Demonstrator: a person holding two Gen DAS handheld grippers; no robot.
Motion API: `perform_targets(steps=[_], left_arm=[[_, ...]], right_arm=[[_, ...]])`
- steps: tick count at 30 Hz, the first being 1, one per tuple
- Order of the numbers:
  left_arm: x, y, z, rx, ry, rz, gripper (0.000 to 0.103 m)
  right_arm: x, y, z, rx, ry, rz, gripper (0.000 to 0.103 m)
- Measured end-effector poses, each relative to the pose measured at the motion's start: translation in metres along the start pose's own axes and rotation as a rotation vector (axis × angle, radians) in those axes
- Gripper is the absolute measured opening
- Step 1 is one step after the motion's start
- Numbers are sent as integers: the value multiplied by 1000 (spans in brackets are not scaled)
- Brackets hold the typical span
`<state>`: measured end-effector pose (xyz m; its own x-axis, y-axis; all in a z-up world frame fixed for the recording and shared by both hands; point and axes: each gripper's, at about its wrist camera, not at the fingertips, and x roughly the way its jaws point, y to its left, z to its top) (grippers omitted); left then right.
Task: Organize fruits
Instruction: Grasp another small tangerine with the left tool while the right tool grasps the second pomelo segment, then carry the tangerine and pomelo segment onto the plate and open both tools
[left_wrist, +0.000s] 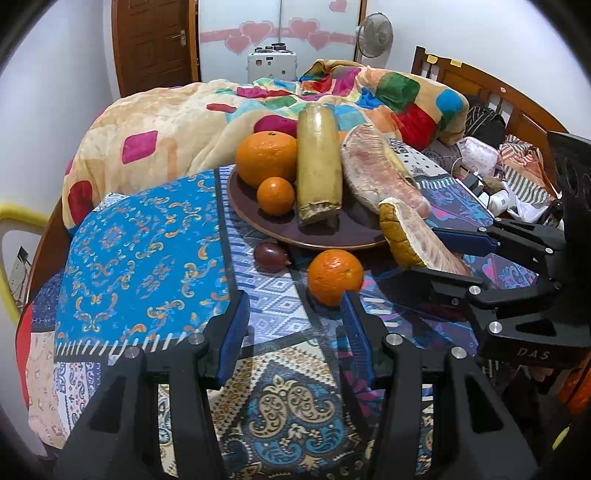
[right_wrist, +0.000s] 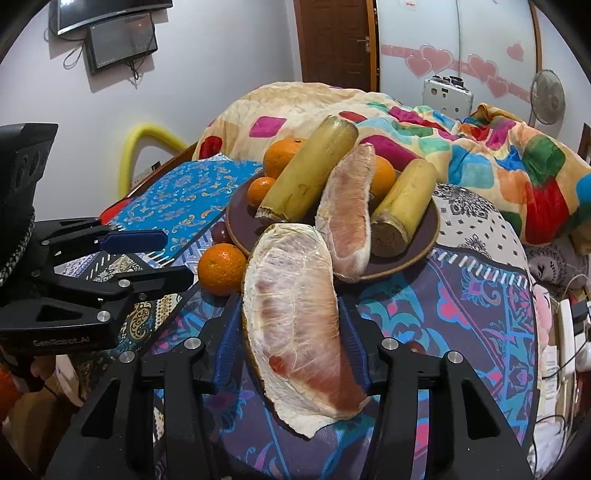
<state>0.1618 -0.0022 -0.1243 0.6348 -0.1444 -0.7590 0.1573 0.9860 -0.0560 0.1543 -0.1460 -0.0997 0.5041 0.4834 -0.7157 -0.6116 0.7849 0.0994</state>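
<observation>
1. Gripping the pomelo wedge is my right gripper; its blue fingers are clamped on the wedge's two sides, just short of the brown plate.
2. The wedge is held clear of the patterned cloth, in my judgement so it can join the second pomelo wedge already on the plate.
3. Its long axis runs along my fingers, far tip toward the plate, pink flesh facing up.
4. My left gripper has its fingers apart and holds nothing; it sits on the near side of the plate, lined up with the loose orange.
5. That orange and a dark plum lie off the plate, just beside its near rim; both remain to be gathered.
6. On the plate: two sugarcane pieces pointing away from me, plus oranges.
</observation>
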Motion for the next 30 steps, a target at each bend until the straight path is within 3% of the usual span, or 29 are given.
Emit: perform_targets(steps=[8, 16, 19, 30], left_arm=[[10, -14, 5, 13, 9, -37, 51], [21, -23, 9, 32, 8, -22, 37], [21, -23, 9, 36, 4, -24, 37], [-4, -17, 14, 30, -57, -38, 36]], right_arm=[[-26, -14, 0, 41, -58, -14, 47], [-44, -26, 5, 57, -109, -48, 47], [-46, -30, 6, 65, -119, -53, 47], [-48, -39, 11, 94, -139, -50, 47]])
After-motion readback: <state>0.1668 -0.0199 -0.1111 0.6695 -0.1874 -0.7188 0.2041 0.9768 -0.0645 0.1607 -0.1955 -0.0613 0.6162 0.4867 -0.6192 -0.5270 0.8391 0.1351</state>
